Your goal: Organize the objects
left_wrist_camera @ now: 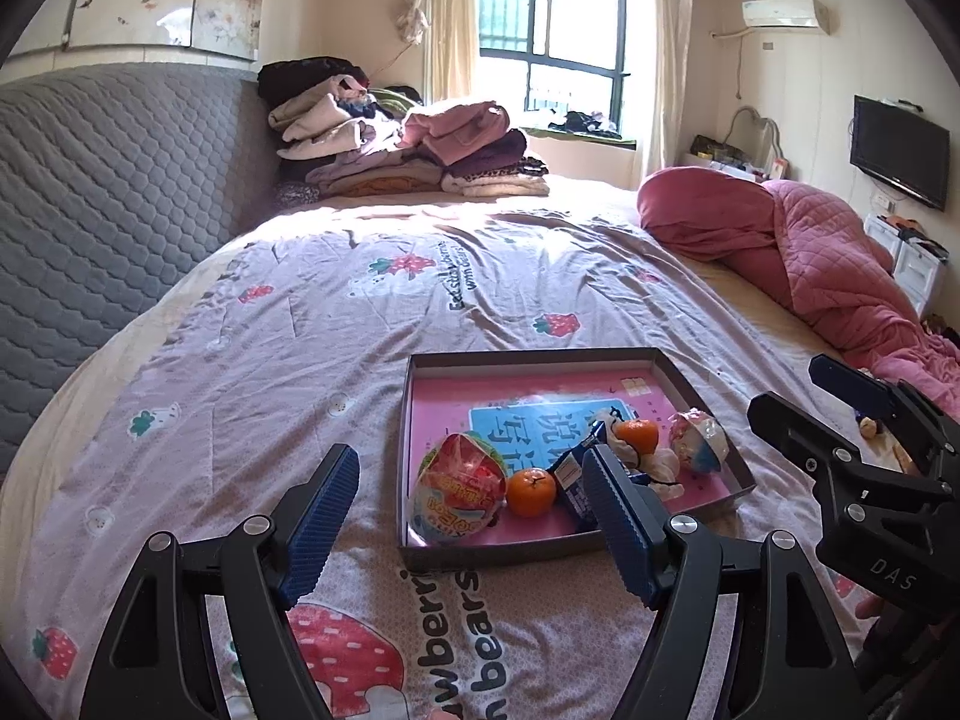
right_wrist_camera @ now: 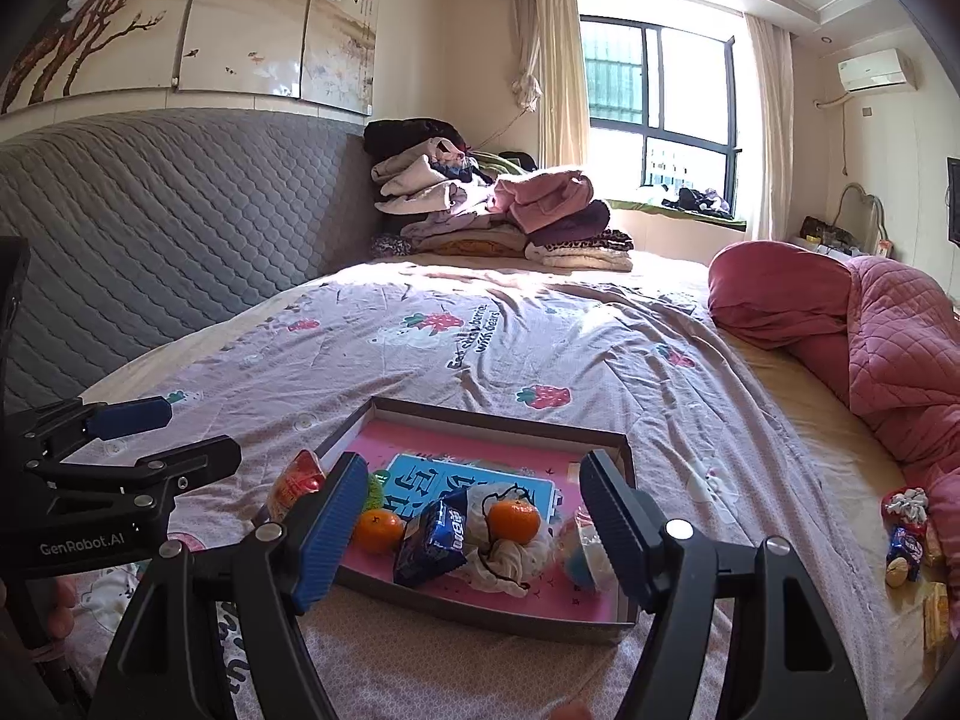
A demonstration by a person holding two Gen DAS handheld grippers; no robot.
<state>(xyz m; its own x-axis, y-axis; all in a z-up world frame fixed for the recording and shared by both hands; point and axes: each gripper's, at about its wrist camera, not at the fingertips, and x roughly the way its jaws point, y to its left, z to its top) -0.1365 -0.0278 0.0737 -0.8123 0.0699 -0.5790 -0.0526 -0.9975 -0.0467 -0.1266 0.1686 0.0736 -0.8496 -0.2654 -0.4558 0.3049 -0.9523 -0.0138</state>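
Observation:
A shallow box tray (left_wrist_camera: pixel 528 357) (right_wrist_camera: pixel 498 414) with a pink floor lies on the bedspread. In it are two oranges (left_wrist_camera: pixel 531 491) (left_wrist_camera: pixel 638 435) (right_wrist_camera: pixel 377 531) (right_wrist_camera: pixel 513 520), a blue snack packet (right_wrist_camera: pixel 433 540) (left_wrist_camera: pixel 570 480), a colourful egg-shaped toy pack (left_wrist_camera: pixel 459 489), a smaller pink-and-blue egg (left_wrist_camera: pixel 698 441) and a white cloth (right_wrist_camera: pixel 510 558). My left gripper (left_wrist_camera: pixel 471 516) is open and empty just before the tray's near edge. My right gripper (right_wrist_camera: pixel 474 531) is open and empty, its fingers framing the tray's contents. Each gripper shows at the side of the other's view.
More snack packets (right_wrist_camera: pixel 906 546) lie on the bed at the right beside a crumpled pink quilt (right_wrist_camera: pixel 888 348). Folded clothes (left_wrist_camera: pixel 414 144) are stacked at the far end. A grey padded headboard (left_wrist_camera: pixel 120 180) runs along the left.

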